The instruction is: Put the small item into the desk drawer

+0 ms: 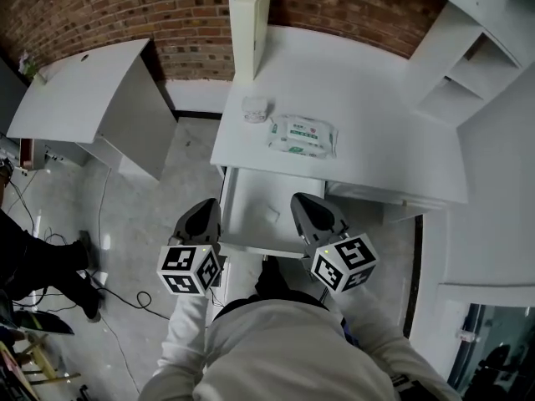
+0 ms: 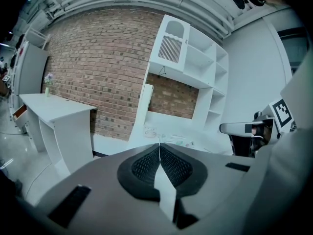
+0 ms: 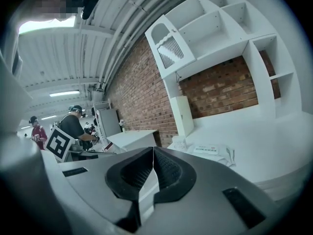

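Observation:
The white desk (image 1: 376, 115) has its drawer (image 1: 247, 192) pulled open below the front edge. A small pale item (image 1: 272, 215) lies on the drawer floor. My left gripper (image 1: 201, 217) hovers at the drawer's front left corner and my right gripper (image 1: 311, 210) at its front right. Both are shut with nothing between the pads. In the left gripper view, the left gripper (image 2: 159, 145) has its jaws closed tip to tip. The right gripper view shows the same of the right gripper (image 3: 153, 149).
A wipes pack (image 1: 302, 135) and a small white container (image 1: 255, 109) lie on the desk. An upright white panel (image 1: 251, 23) stands at the back, shelves (image 1: 468, 65) at right, a second desk (image 1: 84, 90) at left. Cables (image 1: 125, 299) run on the floor. People (image 3: 73, 126) stand far off.

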The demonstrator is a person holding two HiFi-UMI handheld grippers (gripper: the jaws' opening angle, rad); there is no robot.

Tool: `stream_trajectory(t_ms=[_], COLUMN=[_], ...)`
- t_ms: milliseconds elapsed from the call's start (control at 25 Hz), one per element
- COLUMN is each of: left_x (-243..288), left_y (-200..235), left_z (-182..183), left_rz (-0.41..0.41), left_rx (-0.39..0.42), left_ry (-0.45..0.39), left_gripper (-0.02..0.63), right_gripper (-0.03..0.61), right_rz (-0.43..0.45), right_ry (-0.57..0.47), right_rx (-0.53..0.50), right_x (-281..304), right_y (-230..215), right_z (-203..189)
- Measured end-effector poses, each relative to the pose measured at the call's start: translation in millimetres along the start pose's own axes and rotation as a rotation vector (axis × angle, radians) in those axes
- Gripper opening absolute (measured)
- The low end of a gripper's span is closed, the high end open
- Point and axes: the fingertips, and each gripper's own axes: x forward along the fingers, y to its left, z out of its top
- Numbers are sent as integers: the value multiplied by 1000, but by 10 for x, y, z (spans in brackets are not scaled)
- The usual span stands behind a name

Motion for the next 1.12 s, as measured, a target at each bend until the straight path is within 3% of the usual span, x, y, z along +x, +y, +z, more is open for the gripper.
stream_trajectory(t_ms=[640,1120], left_x=[182,208], left_y=[-188,-115], left_z=[182,191], left_rz=[-10,19], left_rx=[46,41], left_ry=[-26,-27], left_gripper=[20,20], right_gripper=[28,28], right_rz=[-84,-48], right_ry=[-43,-4], right_rx=[12,-1], right_x=[-180,-64], right_y=[-383,-384], right_z=[102,18])
